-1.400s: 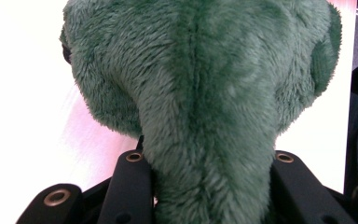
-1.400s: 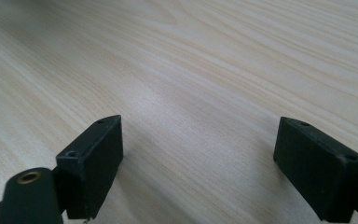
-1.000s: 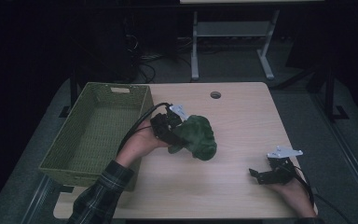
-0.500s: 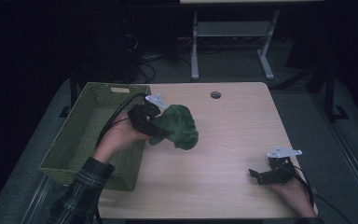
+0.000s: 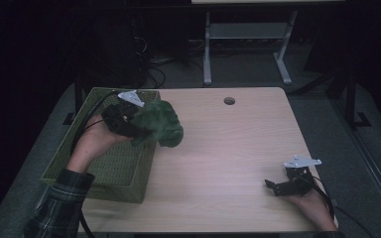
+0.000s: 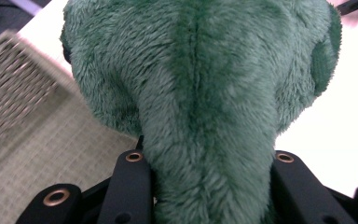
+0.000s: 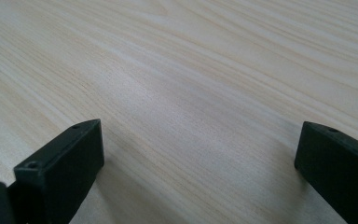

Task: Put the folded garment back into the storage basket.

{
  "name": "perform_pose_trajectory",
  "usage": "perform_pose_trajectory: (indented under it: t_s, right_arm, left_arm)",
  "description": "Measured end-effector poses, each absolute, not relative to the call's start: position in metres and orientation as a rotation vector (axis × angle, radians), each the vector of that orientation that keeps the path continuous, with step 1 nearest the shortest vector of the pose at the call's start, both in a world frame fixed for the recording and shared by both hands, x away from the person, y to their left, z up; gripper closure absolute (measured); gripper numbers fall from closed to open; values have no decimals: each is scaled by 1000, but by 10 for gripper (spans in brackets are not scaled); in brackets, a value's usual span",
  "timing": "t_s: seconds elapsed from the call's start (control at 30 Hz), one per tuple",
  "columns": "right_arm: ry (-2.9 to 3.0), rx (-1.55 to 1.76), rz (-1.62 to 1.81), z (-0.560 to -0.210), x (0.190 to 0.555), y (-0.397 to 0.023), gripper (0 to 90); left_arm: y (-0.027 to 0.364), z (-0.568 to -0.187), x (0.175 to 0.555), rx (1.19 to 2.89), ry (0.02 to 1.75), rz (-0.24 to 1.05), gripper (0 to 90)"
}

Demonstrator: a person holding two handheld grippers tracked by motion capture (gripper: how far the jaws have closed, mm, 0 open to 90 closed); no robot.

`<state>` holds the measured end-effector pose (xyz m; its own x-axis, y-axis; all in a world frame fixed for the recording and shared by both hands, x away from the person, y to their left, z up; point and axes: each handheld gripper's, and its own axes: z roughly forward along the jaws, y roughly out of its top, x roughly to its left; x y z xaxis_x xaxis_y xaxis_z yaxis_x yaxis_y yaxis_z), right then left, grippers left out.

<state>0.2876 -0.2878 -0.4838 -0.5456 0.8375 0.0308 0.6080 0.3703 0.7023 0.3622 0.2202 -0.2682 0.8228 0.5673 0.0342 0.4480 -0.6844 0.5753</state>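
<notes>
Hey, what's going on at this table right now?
A person is holding a green plush toy in the left gripper, its fingers clamped on the toy's sides. The toy is lifted at the near right edge of the green woven basket. The right gripper rests open on the wooden table, holding nothing.

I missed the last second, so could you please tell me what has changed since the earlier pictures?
The left gripper, still clamped on the green plush toy, has carried it leftward from mid-table to the green basket's right rim. The right gripper stayed put, open, on the table.
</notes>
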Motion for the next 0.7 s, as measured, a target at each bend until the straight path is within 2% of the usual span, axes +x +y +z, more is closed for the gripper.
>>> perform_pose_trajectory:
  t_s: [0.43,0.7]
  right_arm:
    - [2305,1268,969,-484,288,-288,8]
    - [2305,1269,969,-484,288,-288,8]
  left_arm:
    - [282,-286,355,2397,966,396,648]
    - [308,-313,356,2361,1092,395,648]
